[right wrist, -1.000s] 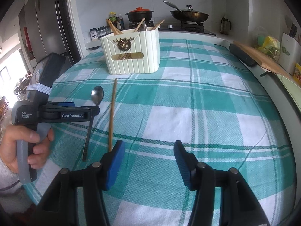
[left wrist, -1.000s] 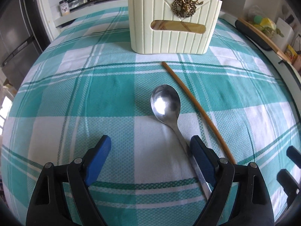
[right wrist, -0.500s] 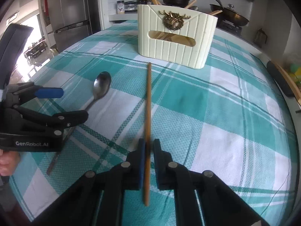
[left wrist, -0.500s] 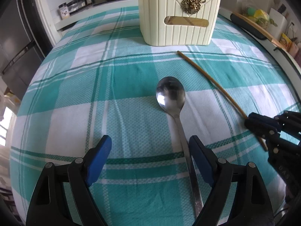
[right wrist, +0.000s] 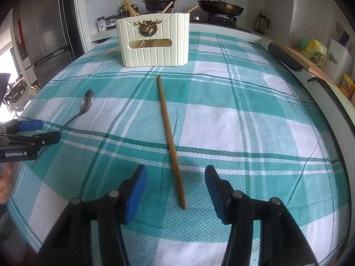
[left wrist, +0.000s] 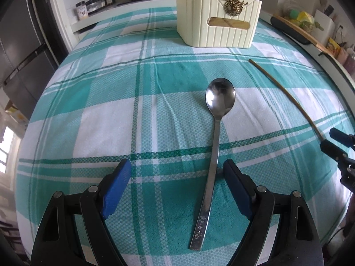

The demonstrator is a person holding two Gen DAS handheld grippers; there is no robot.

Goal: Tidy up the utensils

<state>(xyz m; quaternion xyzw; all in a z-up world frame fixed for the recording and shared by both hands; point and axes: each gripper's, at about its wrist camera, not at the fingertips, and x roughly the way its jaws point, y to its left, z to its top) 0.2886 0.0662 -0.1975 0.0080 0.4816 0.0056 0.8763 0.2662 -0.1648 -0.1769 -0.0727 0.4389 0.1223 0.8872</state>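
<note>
Spoon: long-handled polished steel spoon lies flat on the teal-and-white checked cloth of the desk, bowl toward the holder, handle toward the left gripper.
Chopstick: single thin brown wooden chopstick lies flat on the cloth, well apart from the spoon, far tip near the holder.
Holder: cream ribbed plastic utensil box with a brass deer emblem stands upright at the far side; other sticks already lean inside.
Left gripper: released, jaws wide, spoon handle between them and close to the right-hand pad.
Right gripper: released, jaws wide, near end of the chopstick between them, untouched.
Handling, spoon: judged rigid, fairly light, smooth and slippery; low profile on cloth. Best hold is mid-handle, pads across the narrow width.
Handling, chopstick: judged very light, stiff, prone to roll or pivot. Best hold is slightly in from the near end.
</note>
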